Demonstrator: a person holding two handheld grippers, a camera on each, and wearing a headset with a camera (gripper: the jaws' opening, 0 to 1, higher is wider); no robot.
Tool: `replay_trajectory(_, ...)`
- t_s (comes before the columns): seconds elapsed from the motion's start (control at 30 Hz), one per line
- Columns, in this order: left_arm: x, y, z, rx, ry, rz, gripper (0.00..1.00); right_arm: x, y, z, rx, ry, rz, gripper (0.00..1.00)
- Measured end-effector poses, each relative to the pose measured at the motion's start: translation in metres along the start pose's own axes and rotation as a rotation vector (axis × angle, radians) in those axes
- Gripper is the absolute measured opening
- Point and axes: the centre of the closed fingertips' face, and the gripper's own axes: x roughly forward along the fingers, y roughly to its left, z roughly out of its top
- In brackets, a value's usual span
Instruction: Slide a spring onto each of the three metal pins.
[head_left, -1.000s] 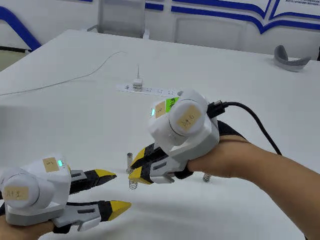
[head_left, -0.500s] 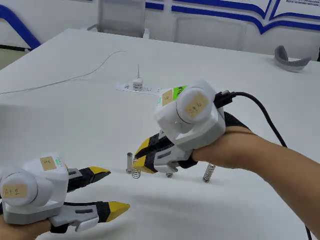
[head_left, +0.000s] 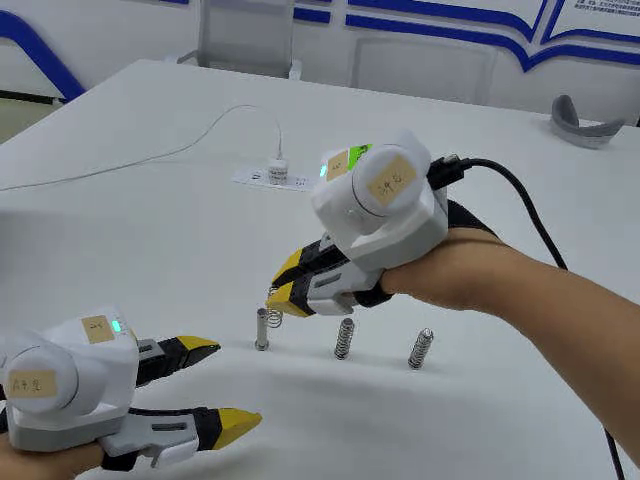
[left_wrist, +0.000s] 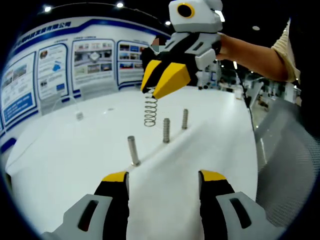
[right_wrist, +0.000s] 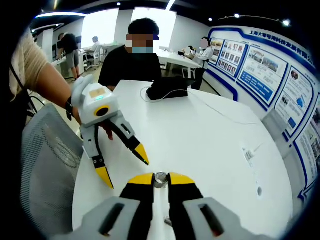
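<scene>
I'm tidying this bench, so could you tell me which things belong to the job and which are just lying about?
Job: spring in the right tongs; bare pin; middle pin and end pin, both sprung; left tongs, open.
Lying about: power strip; white cable; grey band.

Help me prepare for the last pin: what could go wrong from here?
1. The right gripper pinches the spring by its top end only, so it may swing or slip and miss the bare pin.
2. On the way down, that gripper could knock the loaded pin beside it.
</scene>
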Motion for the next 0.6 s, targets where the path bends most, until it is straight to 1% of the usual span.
replay_trajectory(0.27,0.000,-0.001,-0.002,-0.007,0.003,0.000,0.57,0.007,-0.014,0.000,0.017,0.000,-0.023,0.11)
replay_trajectory(0.6,-0.001,0.000,-0.003,-0.014,0.001,0.002,0.58,0.021,-0.018,-0.002,0.024,0.017,-0.017,0.11)
